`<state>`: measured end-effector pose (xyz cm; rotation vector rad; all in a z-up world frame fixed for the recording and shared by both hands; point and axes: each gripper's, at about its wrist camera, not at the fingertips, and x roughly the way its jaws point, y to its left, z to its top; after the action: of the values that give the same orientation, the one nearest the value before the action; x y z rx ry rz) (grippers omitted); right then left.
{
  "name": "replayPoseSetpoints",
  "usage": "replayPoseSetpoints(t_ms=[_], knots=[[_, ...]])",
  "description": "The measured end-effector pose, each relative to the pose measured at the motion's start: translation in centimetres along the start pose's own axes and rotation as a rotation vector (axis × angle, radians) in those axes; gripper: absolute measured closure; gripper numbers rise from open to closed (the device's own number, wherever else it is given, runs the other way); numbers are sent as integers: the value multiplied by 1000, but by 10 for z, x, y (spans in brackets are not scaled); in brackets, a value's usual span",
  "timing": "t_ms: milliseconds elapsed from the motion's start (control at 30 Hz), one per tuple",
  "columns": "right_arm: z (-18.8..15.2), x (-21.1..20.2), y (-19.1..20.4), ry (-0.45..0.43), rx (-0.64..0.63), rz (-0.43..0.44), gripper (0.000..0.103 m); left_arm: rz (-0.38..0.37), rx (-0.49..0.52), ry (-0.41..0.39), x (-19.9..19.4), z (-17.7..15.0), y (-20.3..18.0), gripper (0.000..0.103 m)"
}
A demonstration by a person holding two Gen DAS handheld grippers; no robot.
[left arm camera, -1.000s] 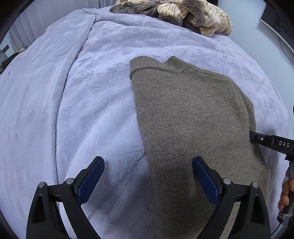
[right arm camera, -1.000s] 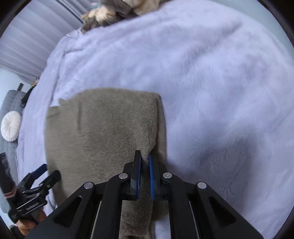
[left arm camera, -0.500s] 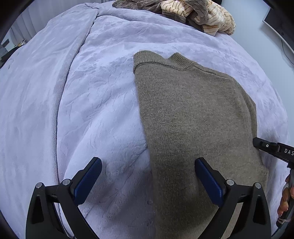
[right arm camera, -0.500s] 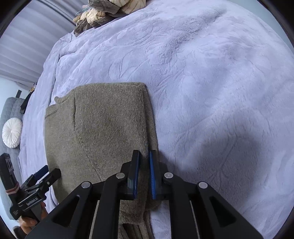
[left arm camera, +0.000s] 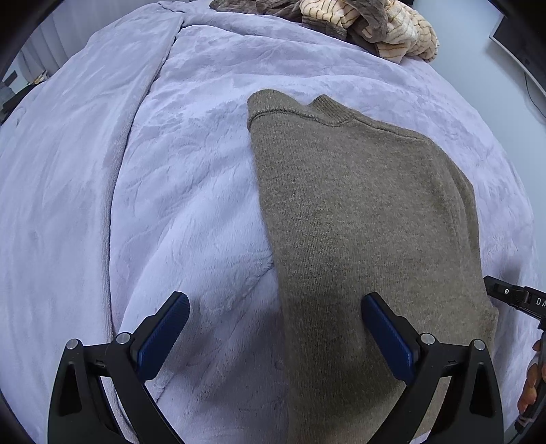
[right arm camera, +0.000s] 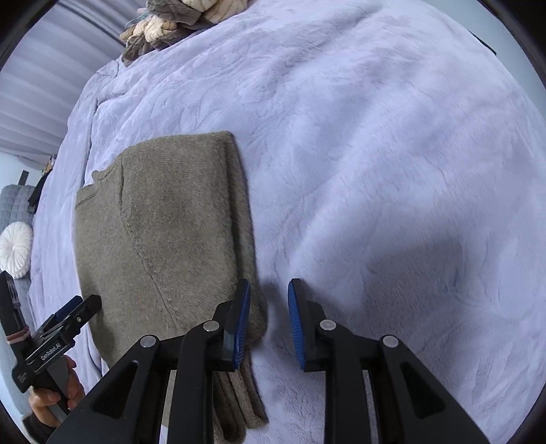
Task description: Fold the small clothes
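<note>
A grey-brown knit sweater (left arm camera: 361, 218) lies folded lengthwise on the lavender blanket (left arm camera: 191, 191), collar at the far end. It also shows in the right wrist view (right arm camera: 163, 239). My left gripper (left arm camera: 274, 336) is open and empty, hovering over the sweater's near left edge. My right gripper (right arm camera: 269, 319) is open, just off the sweater's right folded edge, holding nothing. The ribbed hem lies under the right gripper's left finger.
A heap of striped cream and brown clothes (left arm camera: 368, 24) sits at the far end of the bed, also seen in the right wrist view (right arm camera: 170, 24). A white round cushion (right arm camera: 15, 249) lies beside the bed. A dark monitor (left arm camera: 522, 37) stands at the right.
My right gripper has opened and let go of the sweater's folded edge. The left gripper has stayed open and lifted back slightly.
</note>
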<state>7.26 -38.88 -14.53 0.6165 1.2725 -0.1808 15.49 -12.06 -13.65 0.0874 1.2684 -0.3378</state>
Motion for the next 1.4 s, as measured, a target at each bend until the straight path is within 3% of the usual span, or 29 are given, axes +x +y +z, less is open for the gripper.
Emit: replayPoseSetpoints(t_ms=[67,133,167,300,433,500,733,933,1033,1200,1400], knots=[[-1,-2,-5,2,19,13,76,-6,-10,8,0,-1,1,1],[-2,-3,-8,4,34,22,57,-10,-12,18,0,-2,1,1],[-3,-3,-9,3,36,24,52,-12,-11,25,0,-3,2,1],[-5,-6,-7,0,32,37,48,-37,-27,27,-3,-4,4,1],[-8,-8,-9,4,51,77,30,-49,-13,-19,-14,-5,3,1],[-9,-8,-11,6,59,93,26,-41,14,-33,-17,-4,1,1],[-11,-3,-16,21,95,176,23,-79,1,25,-7,2,7,1],[-5,4,-11,34,58,237,22,-176,-80,115,15,-1,18,1],[1,14,-12,53,62,268,21,-269,-124,156,23,0,22,1],[15,33,-13,104,72,358,17,-384,-106,173,35,8,13,1],[32,51,7,188,4,415,14,-435,-115,175,49,17,1,1]])
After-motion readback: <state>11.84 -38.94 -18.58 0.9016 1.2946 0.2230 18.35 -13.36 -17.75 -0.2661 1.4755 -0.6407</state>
